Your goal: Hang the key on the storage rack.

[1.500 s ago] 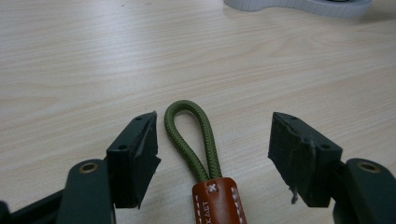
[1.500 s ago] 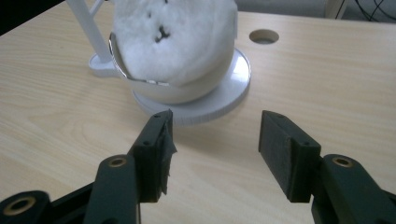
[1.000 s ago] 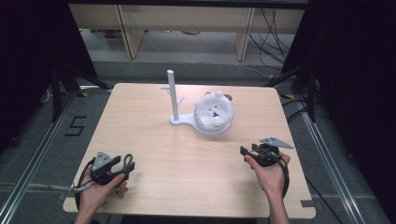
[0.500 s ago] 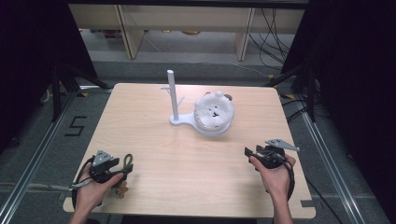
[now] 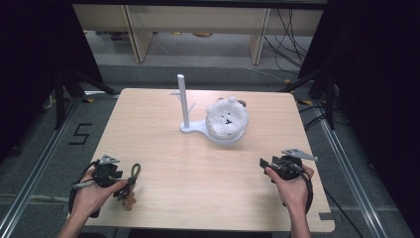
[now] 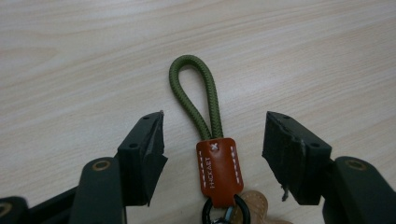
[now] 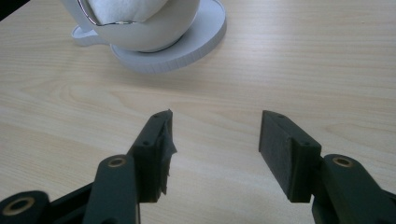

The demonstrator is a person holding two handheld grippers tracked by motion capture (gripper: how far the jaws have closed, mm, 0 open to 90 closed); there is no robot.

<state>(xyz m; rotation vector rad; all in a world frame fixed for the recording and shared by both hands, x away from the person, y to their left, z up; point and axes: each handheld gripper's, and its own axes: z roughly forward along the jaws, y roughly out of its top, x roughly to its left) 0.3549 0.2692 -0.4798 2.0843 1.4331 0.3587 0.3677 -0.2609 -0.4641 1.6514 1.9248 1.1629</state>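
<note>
Left gripper (image 6: 210, 140): jaws spread wide, straddling the keychain (image 6: 212, 154) without touching it. The keychain lies flat on the worktop (image 5: 198, 163) near its front left corner; its olive cord loop (image 6: 194, 93) points away from the gripper, its orange leather tab (image 6: 217, 170) sits between the jaws, ring and tan charm below.

Right gripper (image 7: 215, 149): jaws apart, holding nothing, resting low at front right.

Farther out, mid-worktop: white stand with an upright peg post (image 5: 183, 101), a white plush bear (image 5: 227, 116) in its dish.

Judgement: grasp not yet made; pickup and probably hanging on the post remain.
</note>
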